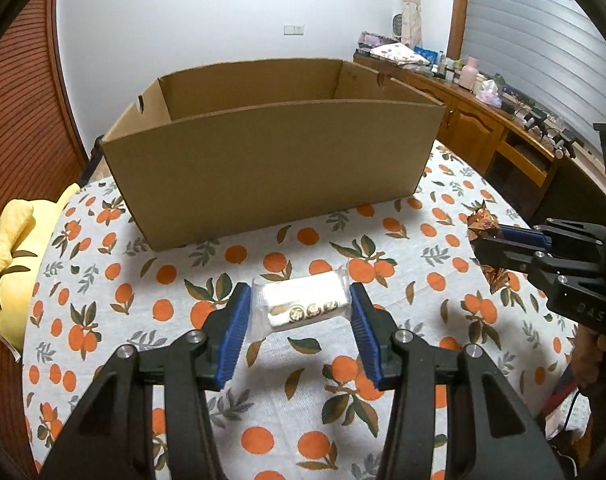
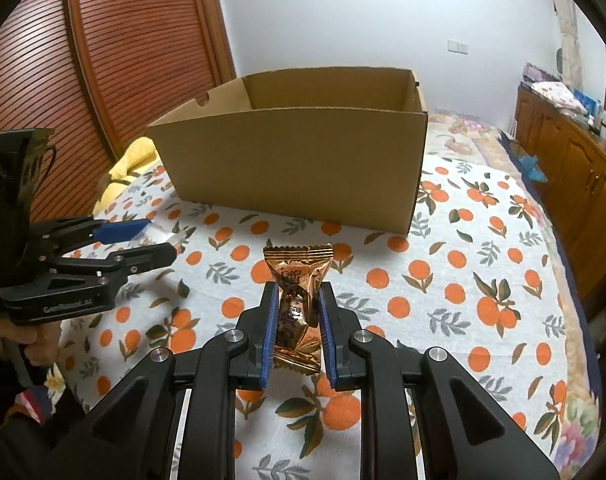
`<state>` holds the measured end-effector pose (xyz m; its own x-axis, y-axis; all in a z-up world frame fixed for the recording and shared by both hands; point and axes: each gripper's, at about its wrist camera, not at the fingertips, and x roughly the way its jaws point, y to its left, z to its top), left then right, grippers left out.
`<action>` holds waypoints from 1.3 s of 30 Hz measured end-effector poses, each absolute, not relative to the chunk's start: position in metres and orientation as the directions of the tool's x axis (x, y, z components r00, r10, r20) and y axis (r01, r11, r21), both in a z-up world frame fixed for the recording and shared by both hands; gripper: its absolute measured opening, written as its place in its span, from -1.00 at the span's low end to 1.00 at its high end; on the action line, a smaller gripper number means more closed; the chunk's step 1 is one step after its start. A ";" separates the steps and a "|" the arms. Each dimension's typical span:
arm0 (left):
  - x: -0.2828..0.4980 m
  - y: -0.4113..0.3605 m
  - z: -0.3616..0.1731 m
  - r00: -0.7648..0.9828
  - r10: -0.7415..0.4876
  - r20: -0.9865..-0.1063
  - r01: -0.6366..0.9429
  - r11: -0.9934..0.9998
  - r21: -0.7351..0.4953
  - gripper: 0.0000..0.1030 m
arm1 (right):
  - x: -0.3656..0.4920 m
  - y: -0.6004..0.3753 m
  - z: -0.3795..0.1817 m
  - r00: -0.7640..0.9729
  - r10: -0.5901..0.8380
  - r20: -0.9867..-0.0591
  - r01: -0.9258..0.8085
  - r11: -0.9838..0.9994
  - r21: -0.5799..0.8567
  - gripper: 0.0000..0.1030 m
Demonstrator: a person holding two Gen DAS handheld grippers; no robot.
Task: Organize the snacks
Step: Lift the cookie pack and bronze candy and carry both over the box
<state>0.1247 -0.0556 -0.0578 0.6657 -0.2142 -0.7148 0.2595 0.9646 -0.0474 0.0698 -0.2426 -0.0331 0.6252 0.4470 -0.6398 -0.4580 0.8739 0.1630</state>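
Note:
A white wrapped snack (image 1: 303, 305) sits between the blue pads of my left gripper (image 1: 300, 300), which is shut on it just above the tablecloth. My right gripper (image 2: 299, 300) is shut on a bronze foil-wrapped snack (image 2: 297, 292) and holds it above the table. That gripper also shows at the right of the left wrist view (image 1: 487, 240), with the foil snack (image 1: 481, 222) in it. My left gripper shows at the left of the right wrist view (image 2: 155, 240). An open cardboard box (image 1: 271, 168) stands behind both; it also shows in the right wrist view (image 2: 299, 160).
The table wears an orange-fruit tablecloth (image 1: 343, 400). A yellow cloth (image 1: 11, 248) lies at the table's left edge. A wooden sideboard with clutter (image 1: 503, 120) runs along the right wall. A wooden louvred door (image 2: 123, 60) is at the left.

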 end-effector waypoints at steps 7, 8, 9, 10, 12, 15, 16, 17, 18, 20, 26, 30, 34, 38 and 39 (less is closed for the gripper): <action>0.119 -0.052 -0.031 0.700 -0.220 -0.679 0.266 0.963 -0.039 -0.07 | 0.064 -0.245 -0.012 0.653 0.456 -0.605 -0.467 0.871 0.153 -0.66; 0.120 -0.052 -0.027 0.705 -0.223 -0.674 0.268 0.963 -0.039 -0.07 | 0.063 -0.245 -0.009 0.656 0.457 -0.600 -0.469 0.870 0.151 -0.66; 0.120 -0.051 -0.023 0.710 -0.223 -0.668 0.269 0.962 -0.035 -0.07 | 0.063 -0.245 -0.005 0.660 0.460 -0.594 -0.472 0.869 0.148 -0.66; 0.121 -0.051 -0.020 0.714 -0.223 -0.663 0.270 0.962 -0.033 -0.07 | 0.062 -0.245 -0.001 0.663 0.463 -0.588 -0.477 0.867 0.145 -0.66; 0.123 -0.050 -0.012 0.723 -0.227 -0.653 0.272 0.962 -0.032 -0.06 | 0.062 -0.244 0.006 0.673 0.462 -0.577 -0.479 0.867 0.135 -0.66; 0.126 -0.048 -0.001 0.738 -0.228 -0.636 0.271 0.962 -0.030 -0.07 | 0.064 -0.244 0.016 0.683 0.468 -0.562 -0.487 0.864 0.128 -0.66; 0.127 -0.047 0.002 0.742 -0.228 -0.631 0.271 0.962 -0.030 -0.07 | 0.065 -0.243 0.020 0.686 0.469 -0.557 -0.489 0.863 0.123 -0.66; 0.129 -0.046 0.005 0.746 -0.227 -0.626 0.269 0.963 -0.028 -0.06 | 0.067 -0.242 0.023 0.689 0.471 -0.551 -0.493 0.862 0.120 -0.66; 0.131 -0.045 0.009 0.750 -0.226 -0.621 0.268 0.963 -0.026 -0.06 | 0.068 -0.242 0.026 0.691 0.472 -0.548 -0.496 0.861 0.117 -0.66; 0.136 -0.044 0.014 0.758 -0.223 -0.613 0.265 0.964 -0.023 -0.06 | 0.072 -0.241 0.030 0.695 0.475 -0.541 -0.500 0.859 0.111 -0.66; 0.156 -0.037 0.024 0.771 -0.214 -0.599 0.256 0.967 -0.016 -0.06 | 0.090 -0.235 0.046 0.705 0.480 -0.522 -0.512 0.854 0.094 -0.66; 0.175 -0.032 0.029 0.777 -0.205 -0.595 0.246 0.969 -0.012 -0.06 | 0.104 -0.231 0.056 0.709 0.484 -0.512 -0.520 0.850 0.083 -0.66; 0.192 -0.026 0.032 0.780 -0.201 -0.592 0.240 0.971 -0.014 -0.06 | 0.120 -0.227 0.063 0.713 0.486 -0.506 -0.525 0.848 0.074 -0.66; 0.210 -0.023 0.033 0.780 -0.192 -0.596 0.236 0.972 -0.005 -0.06 | 0.134 -0.224 0.066 0.713 0.484 -0.508 -0.526 0.848 0.069 -0.66; 0.216 -0.021 0.032 0.778 -0.193 -0.598 0.235 0.972 -0.008 -0.06 | 0.138 -0.223 0.066 0.712 0.483 -0.510 -0.527 0.847 0.068 -0.66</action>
<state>0.2157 -0.0208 0.0320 0.7779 -0.1927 -0.5982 0.2346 0.9721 -0.0081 0.1381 -0.2233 0.0659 0.7118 0.4832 -0.5098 -0.5266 0.8474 0.0679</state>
